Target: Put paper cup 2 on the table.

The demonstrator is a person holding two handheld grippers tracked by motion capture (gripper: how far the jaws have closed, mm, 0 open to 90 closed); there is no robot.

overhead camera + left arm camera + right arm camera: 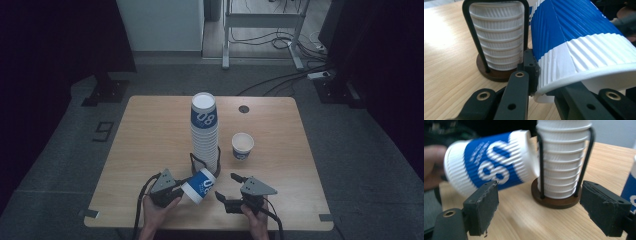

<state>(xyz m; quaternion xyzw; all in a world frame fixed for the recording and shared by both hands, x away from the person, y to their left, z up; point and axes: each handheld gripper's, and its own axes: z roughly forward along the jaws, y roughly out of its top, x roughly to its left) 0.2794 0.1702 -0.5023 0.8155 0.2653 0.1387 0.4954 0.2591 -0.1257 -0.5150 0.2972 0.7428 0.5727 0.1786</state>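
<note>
My left gripper (181,193) is shut on the rim of a blue-and-white paper cup (200,185), which lies tilted on its side above the table's near edge. In the left gripper view the jaws pinch the cup's (579,42) white rim. A tall stack of the same cups (204,132) stands in a black wire holder (193,161) just behind it. To the right, my right gripper (227,186) stands open with nothing between its pads (482,207). In its view the held cup (489,165) hangs beside the stack (564,157).
A single cup (242,146) stands upright, mouth up, right of the stack; its side is at the right gripper view's edge (630,195). The wooden table (150,140) has a small round grommet (243,109) near its far edge. The holder's brown base (496,75) rests on the wood.
</note>
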